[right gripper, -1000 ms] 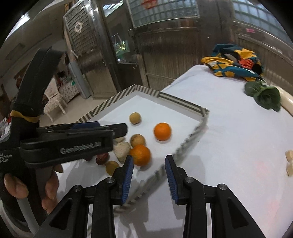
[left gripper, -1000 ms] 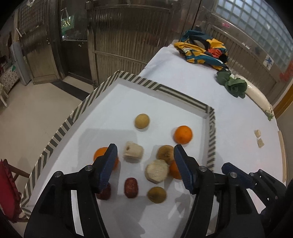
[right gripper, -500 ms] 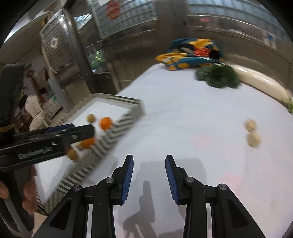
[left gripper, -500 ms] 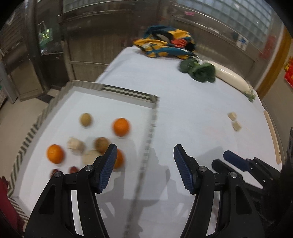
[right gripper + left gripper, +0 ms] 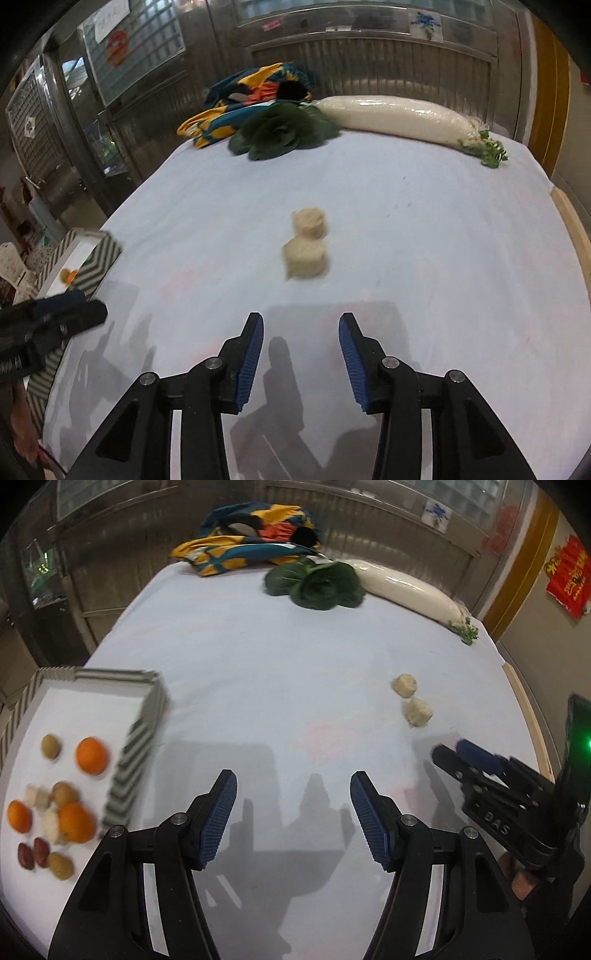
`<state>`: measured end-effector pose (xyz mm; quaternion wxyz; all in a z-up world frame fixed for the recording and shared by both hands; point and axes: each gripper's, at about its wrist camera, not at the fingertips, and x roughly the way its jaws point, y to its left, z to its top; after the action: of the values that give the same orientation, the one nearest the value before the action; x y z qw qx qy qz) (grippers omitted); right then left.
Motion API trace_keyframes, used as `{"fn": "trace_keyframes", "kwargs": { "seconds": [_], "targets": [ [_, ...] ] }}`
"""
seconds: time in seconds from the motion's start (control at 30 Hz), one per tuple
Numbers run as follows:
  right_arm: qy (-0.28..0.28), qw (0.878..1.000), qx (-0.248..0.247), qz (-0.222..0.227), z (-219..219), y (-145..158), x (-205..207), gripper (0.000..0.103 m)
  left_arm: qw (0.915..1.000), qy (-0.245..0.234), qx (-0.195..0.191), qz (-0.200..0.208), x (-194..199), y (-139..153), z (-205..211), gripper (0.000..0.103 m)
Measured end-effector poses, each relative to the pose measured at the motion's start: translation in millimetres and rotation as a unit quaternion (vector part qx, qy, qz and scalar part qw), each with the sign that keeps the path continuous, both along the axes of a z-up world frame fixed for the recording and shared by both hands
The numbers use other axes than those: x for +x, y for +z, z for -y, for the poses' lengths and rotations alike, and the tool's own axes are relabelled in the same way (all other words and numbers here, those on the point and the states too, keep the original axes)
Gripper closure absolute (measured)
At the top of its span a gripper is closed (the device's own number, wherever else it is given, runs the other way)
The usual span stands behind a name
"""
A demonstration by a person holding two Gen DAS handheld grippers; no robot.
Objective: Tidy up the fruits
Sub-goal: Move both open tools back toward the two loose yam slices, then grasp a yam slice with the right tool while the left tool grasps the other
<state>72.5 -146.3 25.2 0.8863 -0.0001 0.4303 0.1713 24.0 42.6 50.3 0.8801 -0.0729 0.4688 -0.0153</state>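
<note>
Left wrist view: your left tongs (image 5: 293,805) stand wide, empty; two pale fruit chunks (image 5: 410,699) lie ahead-right. Right wrist view: right tongs (image 5: 301,343), just opening, empty, face them (probably light, crumbly; grip the flat sides gently).

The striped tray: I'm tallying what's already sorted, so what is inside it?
In the striped tray: three oranges, brownish round fruits, two dark red ones and pale chunks. Blur and the frame edge hide any more.
</note>
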Motion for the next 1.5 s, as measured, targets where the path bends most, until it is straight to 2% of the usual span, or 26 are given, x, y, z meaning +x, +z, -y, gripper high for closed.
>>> {"fn": "trace_keyframes", "kwargs": {
  "seconds": [0.13,0.23,0.3,0.33,0.37,0.63,0.77,1.0,1.17,1.23,1.27,1.3,1.5],
  "targets": [
    [0.018,1.000,-0.010,-0.002,-9.0,-5.1,20.2,0.061,0.9999,-0.004,-0.008,-0.009,17.5,-4.3,12.8,0.039],
    [0.026,1.000,0.001,-0.008,-16.3,-10.8,37.4,0.061,0.9999,-0.003,-0.009,-0.011,31.0,-6.2,19.8,0.039],
    [0.029,1.000,-0.012,-0.002,-18.2,-12.1,40.6,0.062,0.9999,-0.004,-0.009,-0.012,37.9,-6.4,24.5,0.039],
    [0.030,0.999,-0.023,-0.001,-18.2,-11.7,40.3,0.071,0.9998,-0.005,-0.012,-0.013,43.3,-6.7,27.8,0.039],
    [0.032,0.999,-0.026,0.000,-16.3,-11.1,39.2,0.073,0.9998,-0.006,-0.014,-0.013,46.5,-7.4,30.5,0.039],
    [-0.010,1.000,-0.003,0.009,37.7,0.3,21.7,0.073,0.9989,-0.032,-0.027,-0.022,89.9,-11.8,65.4,0.039],
    [-0.028,0.999,0.026,-0.001,60.4,-3.5,22.7,0.073,0.9981,-0.049,-0.025,-0.027,111.9,-16.4,83.4,0.039],
    [-0.028,0.999,0.041,0.001,65.9,0.1,24.3,0.073,0.9972,-0.066,-0.002,-0.034,140.0,-24.3,107.8,0.039],
    [-0.020,0.999,0.040,0.001,63.9,-0.3,23.3,0.073,0.9972,-0.064,0.008,-0.039,145.3,-33.6,109.2,0.039],
    [-0.021,0.999,0.040,0.001,64.5,-0.4,23.8,0.073,0.9973,-0.062,0.019,-0.034,144.6,-33.5,108.0,0.052],
    [-0.020,0.999,0.040,0.000,64.1,-0.9,24.1,0.073,0.9973,-0.063,0.024,-0.032,144.6,-33.5,107.5,0.067],
    [-0.019,0.999,0.040,-0.001,63.4,-1.3,24.5,0.073,0.9972,-0.062,0.028,-0.030,144.9,-33.7,106.3,0.073],
    [-0.018,0.999,0.030,-0.005,59.6,-5.7,27.2,0.073,0.9978,-0.057,0.018,-0.028,137.1,-31.6,97.0,0.075]
  ]
}}
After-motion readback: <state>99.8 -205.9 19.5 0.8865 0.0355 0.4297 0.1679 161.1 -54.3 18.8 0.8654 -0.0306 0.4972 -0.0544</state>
